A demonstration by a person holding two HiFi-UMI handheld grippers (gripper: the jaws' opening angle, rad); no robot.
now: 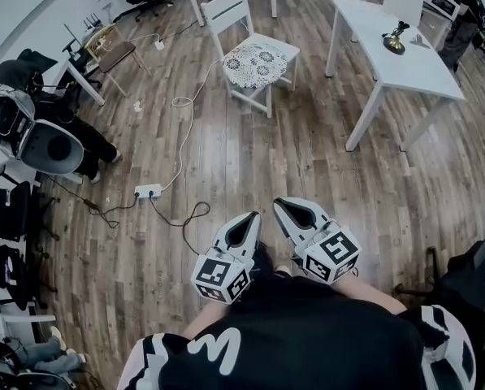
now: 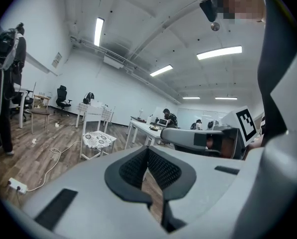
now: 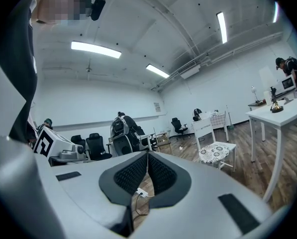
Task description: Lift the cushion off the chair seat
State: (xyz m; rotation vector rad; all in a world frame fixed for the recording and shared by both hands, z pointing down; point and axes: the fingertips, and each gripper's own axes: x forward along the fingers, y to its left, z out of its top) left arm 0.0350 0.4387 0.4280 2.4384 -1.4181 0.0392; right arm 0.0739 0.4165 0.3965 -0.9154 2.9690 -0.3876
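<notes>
A white wooden chair (image 1: 240, 23) stands far across the wooden floor, with a white lace-patterned cushion (image 1: 255, 62) lying on its seat. Both grippers are held close to the person's body, far from the chair. My left gripper (image 1: 253, 216) is shut with nothing between its jaws, and so is my right gripper (image 1: 279, 204) beside it. In the left gripper view the cushion (image 2: 98, 140) shows small beyond the closed jaws (image 2: 148, 151). In the right gripper view the cushion (image 3: 216, 152) sits to the right of the closed jaws (image 3: 148, 156).
A white table (image 1: 404, 63) with a brass object (image 1: 395, 39) stands right of the chair. A power strip (image 1: 148, 191) and cables lie on the floor between me and the chair. A person with a backpack (image 1: 31, 132) is at the left, near a small wooden table (image 1: 116, 55).
</notes>
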